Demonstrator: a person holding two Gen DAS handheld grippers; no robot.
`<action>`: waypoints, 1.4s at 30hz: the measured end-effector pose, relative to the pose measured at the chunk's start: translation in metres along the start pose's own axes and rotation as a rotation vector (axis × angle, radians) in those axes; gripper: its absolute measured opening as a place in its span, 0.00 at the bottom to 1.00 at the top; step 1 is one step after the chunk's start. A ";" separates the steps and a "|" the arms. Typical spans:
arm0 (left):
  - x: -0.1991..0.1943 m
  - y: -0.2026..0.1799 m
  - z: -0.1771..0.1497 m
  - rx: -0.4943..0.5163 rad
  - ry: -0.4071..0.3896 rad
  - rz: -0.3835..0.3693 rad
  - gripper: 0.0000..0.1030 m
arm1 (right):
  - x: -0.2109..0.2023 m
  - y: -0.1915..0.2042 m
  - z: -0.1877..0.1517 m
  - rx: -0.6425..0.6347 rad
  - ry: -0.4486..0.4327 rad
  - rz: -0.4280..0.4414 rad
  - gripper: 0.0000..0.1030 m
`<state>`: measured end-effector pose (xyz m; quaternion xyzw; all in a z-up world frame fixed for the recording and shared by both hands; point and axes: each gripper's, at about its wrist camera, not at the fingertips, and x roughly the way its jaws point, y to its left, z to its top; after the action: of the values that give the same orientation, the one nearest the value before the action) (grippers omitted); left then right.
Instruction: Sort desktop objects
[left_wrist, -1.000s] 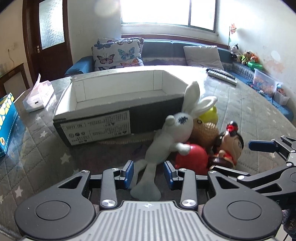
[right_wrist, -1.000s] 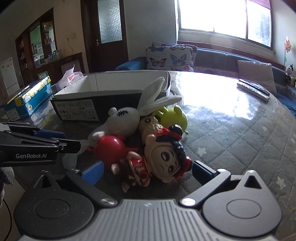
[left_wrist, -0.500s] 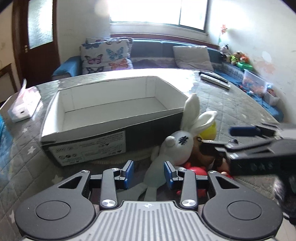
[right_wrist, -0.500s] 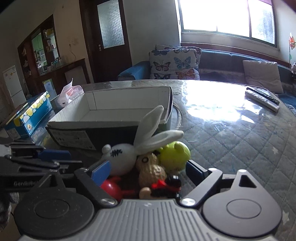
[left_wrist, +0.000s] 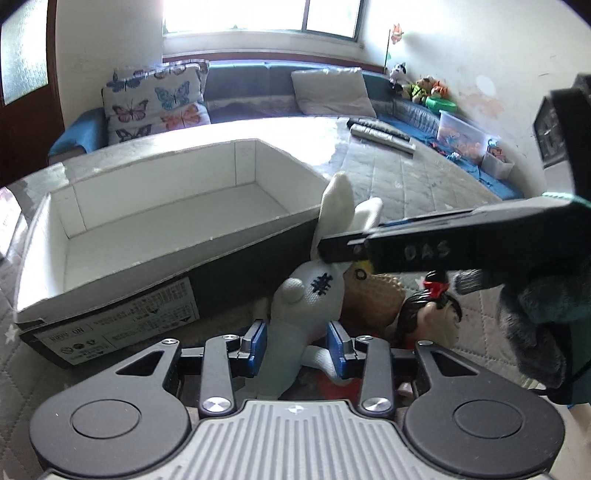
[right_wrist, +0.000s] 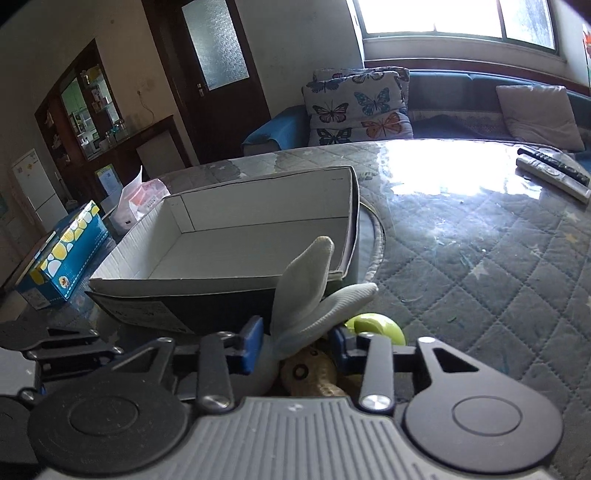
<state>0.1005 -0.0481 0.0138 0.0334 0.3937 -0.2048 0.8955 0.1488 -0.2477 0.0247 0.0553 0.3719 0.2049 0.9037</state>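
Observation:
A white plush rabbit (left_wrist: 310, 299) lies against the front of an empty open cardboard box (left_wrist: 159, 218). My left gripper (left_wrist: 295, 345) is shut on the rabbit's body, blue pads on both sides. My right gripper (right_wrist: 295, 341) sits over the rabbit's head with the ears (right_wrist: 306, 291) rising between its blue pads; whether the pads press on them does not show. It crosses the left wrist view (left_wrist: 443, 243) as a dark bar. A tan peanut toy (left_wrist: 373, 299), a black-haired doll (left_wrist: 432, 317) and a yellow-green toy (right_wrist: 376, 325) lie beside the rabbit.
The box (right_wrist: 258, 236) stands on a quilted table under glass (right_wrist: 480, 240). A blue tissue box (right_wrist: 62, 258) and a white tissue pack (right_wrist: 140, 203) are at the left. Remote controls (right_wrist: 550, 173) lie at the far right. A sofa with butterfly cushions (left_wrist: 155, 103) is behind.
Both grippers have moved in and lower over the toy pile. The right gripper's fingers have narrowed around the rabbit's ears. The doll has dropped out of the right wrist view.

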 end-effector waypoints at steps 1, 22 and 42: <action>0.003 0.002 0.000 -0.007 0.007 0.000 0.38 | 0.000 0.000 0.000 0.001 0.000 -0.001 0.27; -0.028 0.009 -0.008 -0.022 -0.101 0.034 0.14 | -0.037 0.026 0.011 -0.027 -0.092 0.082 0.06; -0.011 0.010 0.002 -0.041 -0.054 -0.083 0.23 | -0.021 0.016 0.013 0.007 -0.056 0.066 0.11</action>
<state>0.0990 -0.0357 0.0218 -0.0066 0.3746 -0.2344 0.8971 0.1394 -0.2412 0.0514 0.0764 0.3450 0.2315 0.9064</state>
